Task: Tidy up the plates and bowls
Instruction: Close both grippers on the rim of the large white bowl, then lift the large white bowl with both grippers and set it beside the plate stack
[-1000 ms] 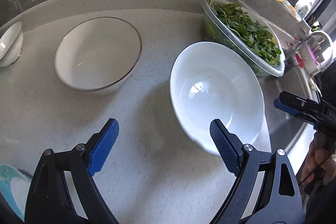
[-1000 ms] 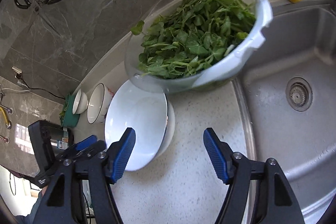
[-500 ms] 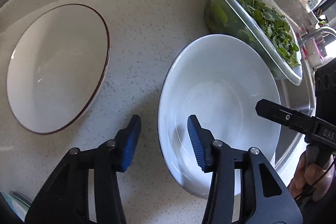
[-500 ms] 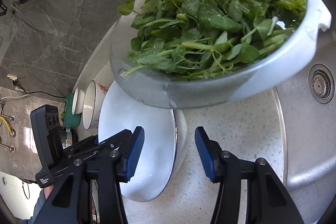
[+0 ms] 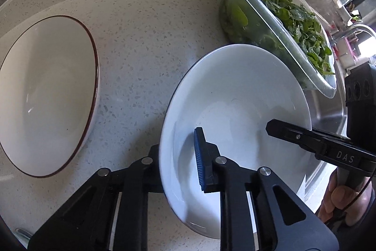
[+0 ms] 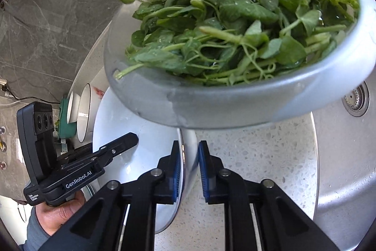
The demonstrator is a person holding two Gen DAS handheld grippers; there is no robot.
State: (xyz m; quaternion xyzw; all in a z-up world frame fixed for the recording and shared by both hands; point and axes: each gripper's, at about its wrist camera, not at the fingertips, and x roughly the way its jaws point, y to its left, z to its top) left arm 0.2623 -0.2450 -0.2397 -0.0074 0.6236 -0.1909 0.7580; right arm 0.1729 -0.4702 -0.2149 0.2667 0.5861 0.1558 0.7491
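Observation:
A large plain white bowl point(image 5: 235, 98) sits on the speckled counter point(image 5: 145, 51). My left gripper point(image 5: 178, 168) is shut on its near left rim, one blue pad inside, the other finger hidden behind the wall. My right gripper point(image 6: 189, 171) is shut on the opposite rim of the same white bowl point(image 6: 131, 157); it shows from the side in the left wrist view point(image 5: 317, 142). A second white bowl with a dark red rim point(image 5: 44, 95) stands to the left, also seen in the right wrist view point(image 6: 85, 109).
A clear tub of leafy greens point(image 5: 282, 22) stands just behind the white bowl and overhangs it in the right wrist view point(image 6: 235, 39). A steel sink point(image 6: 340, 168) lies to the right. A small white bowl on a green item point(image 6: 69, 117) sits far left.
Both grippers moved in onto the white bowl and closed: the left on the near rim, the right on the opposite rim. The bowl now looks slightly tilted.

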